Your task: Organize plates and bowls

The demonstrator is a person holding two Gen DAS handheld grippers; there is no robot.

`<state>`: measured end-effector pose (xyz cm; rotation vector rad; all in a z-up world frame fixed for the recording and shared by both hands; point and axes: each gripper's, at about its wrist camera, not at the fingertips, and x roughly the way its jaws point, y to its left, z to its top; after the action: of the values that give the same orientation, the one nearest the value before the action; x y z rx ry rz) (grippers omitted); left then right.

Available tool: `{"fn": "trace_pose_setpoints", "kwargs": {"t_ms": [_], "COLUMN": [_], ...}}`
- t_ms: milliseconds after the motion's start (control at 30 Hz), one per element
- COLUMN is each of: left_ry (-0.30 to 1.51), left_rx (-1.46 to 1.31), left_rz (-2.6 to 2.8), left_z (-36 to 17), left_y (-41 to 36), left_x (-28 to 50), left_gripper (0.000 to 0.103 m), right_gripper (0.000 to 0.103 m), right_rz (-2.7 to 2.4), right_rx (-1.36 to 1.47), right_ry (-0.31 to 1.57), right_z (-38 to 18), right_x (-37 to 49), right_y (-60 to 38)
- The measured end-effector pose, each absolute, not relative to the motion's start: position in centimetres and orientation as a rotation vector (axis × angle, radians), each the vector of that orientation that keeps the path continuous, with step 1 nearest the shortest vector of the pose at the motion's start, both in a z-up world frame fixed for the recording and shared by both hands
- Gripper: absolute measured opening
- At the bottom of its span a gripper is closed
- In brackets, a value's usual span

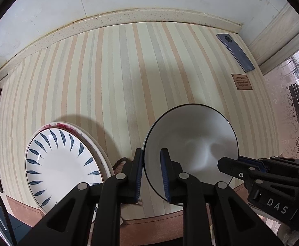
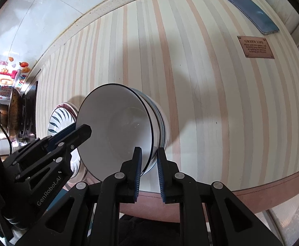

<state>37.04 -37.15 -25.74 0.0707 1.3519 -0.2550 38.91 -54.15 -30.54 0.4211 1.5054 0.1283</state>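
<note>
Gripping opposite sides of one rim, your two claws share the white bowl [image 2: 116, 123] with the thin dark rim line, which sits nested on top of a short stack of bowls [image 2: 159, 121] near the front edge of the striped mat [image 1: 108, 78]. Your left gripper [image 1: 152, 172] straddles the near-left rim, one blue pad inside the wall and one outside. The jaws stand narrowly apart around the wall, and from this angle you cannot tell for sure whether they are pinching it. Your right gripper [image 2: 149, 170] brackets the rim on the other side the same way, with the stacked rims between its pads; again, contact cannot be confirmed.

Expect glazed ceramic: stiff, fairly heavy, slick under the pads and quick to chip. The rim is the only workable hold, and the nested bowl may drag the one beneath.

The blue-leaf plate [image 1: 63, 164] rests on another plate to the left, just beside the bowls. A phone [image 1: 235, 51] and a small brown plaque [image 1: 241, 82] lie well apart, at the far right.

Both tools come in low from the front edge, fingers angled slightly down across the mat.
</note>
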Motion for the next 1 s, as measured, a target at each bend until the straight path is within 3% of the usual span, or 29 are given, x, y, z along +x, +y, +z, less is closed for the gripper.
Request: {"fn": "trace_pose_setpoints", "kwargs": {"t_ms": [133, 200, 267, 500, 633, 700, 833, 867, 1000], "left_ry": [1.345, 1.33, 1.311, 1.223, 1.166, 1.139, 1.089, 1.081, 1.053], "left_rx": [0.068, 0.071, 0.076, 0.075, 0.057, 0.044, 0.02, 0.019, 0.015], "left_rz": [-0.259, -0.254, -0.253, -0.283, -0.294, -0.298, -0.324, -0.325, -0.354], "left_z": [-25.0, -24.3, -23.6, -19.5, -16.7, -15.5, -12.9, -12.5, -10.7], "left_y": [-36.8, -36.5, -36.4, -35.2, -34.3, -33.7, -32.7, -32.6, -32.2], "left_x": [36.3, 35.7, 34.9, 31.1, 29.1, 28.3, 26.7, 26.4, 25.1], "left_gripper": [0.016, 0.016, 0.016, 0.017, 0.023, 0.028, 0.062, 0.067, 0.073], "right_gripper": [0.018, 0.023, 0.037, 0.04, 0.05, 0.054, 0.078, 0.079, 0.083], "right_rz": [0.134, 0.131, 0.118, 0.097, 0.084, 0.073, 0.043, 0.036, 0.008], "right_rx": [0.426, 0.412, 0.386, 0.344, 0.331, 0.316, 0.282, 0.276, 0.254], "right_ry": [1.485, 1.464, 1.448, 1.373, 1.321, 1.293, 1.227, 1.217, 1.167], "right_z": [-29.4, -28.3, -27.2, -23.0, -20.1, -18.6, -15.4, -14.8, -12.3], "right_x": [38.3, 37.7, 36.9, 32.8, 30.3, 29.1, 26.6, 26.1, 24.1], "right_y": [-54.3, -54.1, -53.9, -52.6, -52.5, -52.4, -52.4, -52.4, -52.4]}}
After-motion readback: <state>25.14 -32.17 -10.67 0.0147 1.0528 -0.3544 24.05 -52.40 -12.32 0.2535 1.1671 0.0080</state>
